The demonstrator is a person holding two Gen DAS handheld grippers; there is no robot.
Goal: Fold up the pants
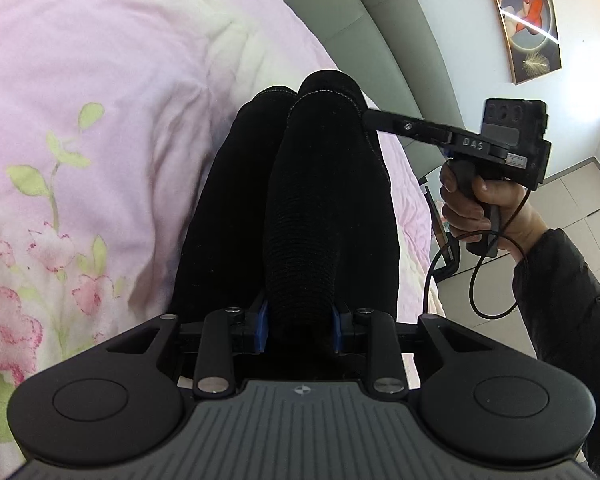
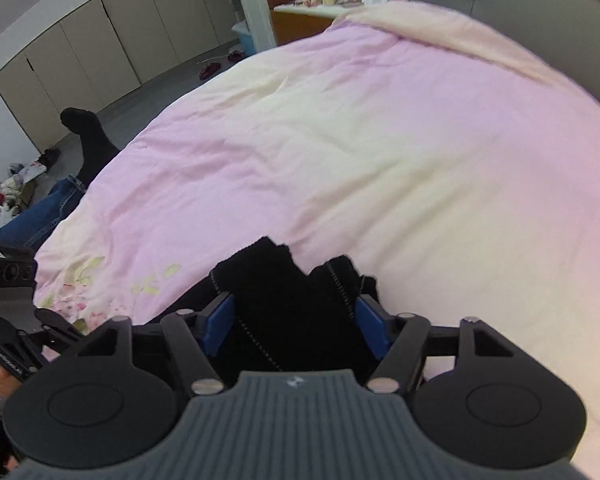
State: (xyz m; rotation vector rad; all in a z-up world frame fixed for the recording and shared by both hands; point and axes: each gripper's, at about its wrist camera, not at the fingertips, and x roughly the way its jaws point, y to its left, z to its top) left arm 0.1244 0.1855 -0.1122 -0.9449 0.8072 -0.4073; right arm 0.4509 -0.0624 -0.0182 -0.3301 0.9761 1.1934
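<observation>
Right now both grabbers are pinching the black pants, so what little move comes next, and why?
Probably lay the right gripper's end down toward the left gripper. Both are shut on the black pants, which are already doubled over the pink quilt, so bringing the ends together would finish that fold.

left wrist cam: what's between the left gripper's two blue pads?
Black pants fabric, bunched between the left gripper pads, which press on it. The left wrist view shows this; the pants run on to the right gripper.

The letters "DAS" stand in white on the right tongs (image 1: 370, 114), near the handle.
</observation>
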